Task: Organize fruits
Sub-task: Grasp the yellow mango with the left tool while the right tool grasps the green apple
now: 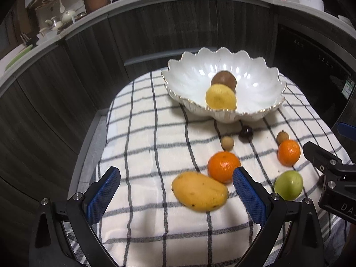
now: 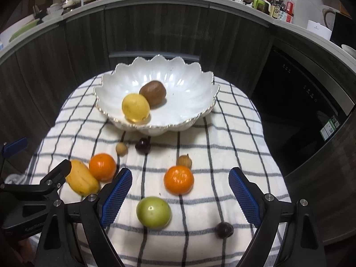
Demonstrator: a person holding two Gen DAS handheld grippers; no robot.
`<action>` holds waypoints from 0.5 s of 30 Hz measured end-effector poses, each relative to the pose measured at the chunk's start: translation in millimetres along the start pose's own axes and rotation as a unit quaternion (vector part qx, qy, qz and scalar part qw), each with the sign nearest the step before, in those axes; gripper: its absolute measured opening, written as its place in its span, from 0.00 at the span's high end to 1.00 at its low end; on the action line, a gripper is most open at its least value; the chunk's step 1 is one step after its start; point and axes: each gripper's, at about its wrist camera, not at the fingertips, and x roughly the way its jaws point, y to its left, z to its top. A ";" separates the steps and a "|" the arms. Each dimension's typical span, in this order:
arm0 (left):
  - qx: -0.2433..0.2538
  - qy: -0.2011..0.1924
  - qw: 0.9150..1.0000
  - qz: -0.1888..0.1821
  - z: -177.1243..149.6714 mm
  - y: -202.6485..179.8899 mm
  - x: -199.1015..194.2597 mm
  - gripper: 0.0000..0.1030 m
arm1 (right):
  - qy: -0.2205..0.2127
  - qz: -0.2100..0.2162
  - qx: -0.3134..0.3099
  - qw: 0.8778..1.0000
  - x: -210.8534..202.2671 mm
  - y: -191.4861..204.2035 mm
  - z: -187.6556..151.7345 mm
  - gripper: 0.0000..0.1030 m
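Observation:
A white scalloped bowl (image 1: 255,84) (image 2: 189,93) stands at the back of the checked cloth and holds a lemon (image 1: 220,96) (image 2: 135,106) and a kiwi (image 1: 223,80) (image 2: 153,93). On the cloth lie a mango (image 1: 199,191) (image 2: 81,181), two oranges (image 1: 223,166) (image 1: 288,152) (image 2: 102,166) (image 2: 178,179), a green fruit (image 1: 288,185) (image 2: 153,211), two small tan fruits (image 1: 227,143) (image 2: 184,161) and dark small fruits (image 1: 245,134) (image 2: 224,229). My left gripper (image 1: 176,191) is open, its fingers either side of the mango. My right gripper (image 2: 180,197) is open above the green fruit and right orange.
Dark wood cabinet fronts (image 2: 155,26) curve behind the table, with a counter of kitchenware (image 2: 276,6) above. A black appliance (image 2: 300,102) stands at the right. The cloth's left part (image 1: 138,133) carries no fruit.

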 end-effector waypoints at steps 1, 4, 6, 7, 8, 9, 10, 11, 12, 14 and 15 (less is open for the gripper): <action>0.001 0.005 1.000 -0.004 -2.4 -0.5 3.3 0.00 | 0.004 0.000 0.001 1.000 1.6 0.4 -2.8 0.13; 0.002 0.019 1.000 -0.019 -9.1 -1.6 12.1 0.00 | 0.015 -0.001 0.003 1.000 7.9 0.8 -9.7 0.13; 0.003 0.031 0.999 -0.033 -13.3 -3.2 18.3 0.00 | 0.021 -0.001 0.005 1.000 12.3 0.8 -14.0 0.13; 0.006 0.036 0.999 -0.037 -15.6 -4.5 21.4 0.00 | 0.024 -0.002 0.005 1.000 13.9 1.0 -15.6 0.13; 0.008 0.038 0.998 -0.040 -17.3 -5.5 23.2 0.00 | 0.026 -0.003 0.005 1.000 15.1 1.5 -17.1 0.13; 0.011 0.041 0.998 -0.043 -18.9 -7.0 25.1 0.00 | 0.029 -0.003 0.005 1.000 16.9 1.7 -19.2 0.13; 0.016 0.043 0.998 -0.046 -20.4 -8.9 27.4 0.00 | 0.031 -0.003 0.005 1.000 18.0 1.7 -20.2 0.13; 0.021 0.047 0.998 -0.048 -21.8 -10.7 30.3 0.00 | 0.033 -0.003 0.005 0.999 19.7 2.1 -22.0 0.13; 0.023 0.050 0.997 -0.049 -22.5 -11.5 32.5 0.00 | 0.036 -0.003 0.004 0.999 21.5 2.7 -23.7 0.13; 0.025 0.057 0.997 -0.049 -23.3 -13.1 38.1 0.01 | 0.041 -0.002 0.004 0.999 25.3 3.9 -26.6 0.13; 0.025 0.061 0.997 -0.048 -23.9 -13.4 41.3 0.00 | 0.043 -0.002 0.004 0.999 26.8 4.4 -28.0 0.13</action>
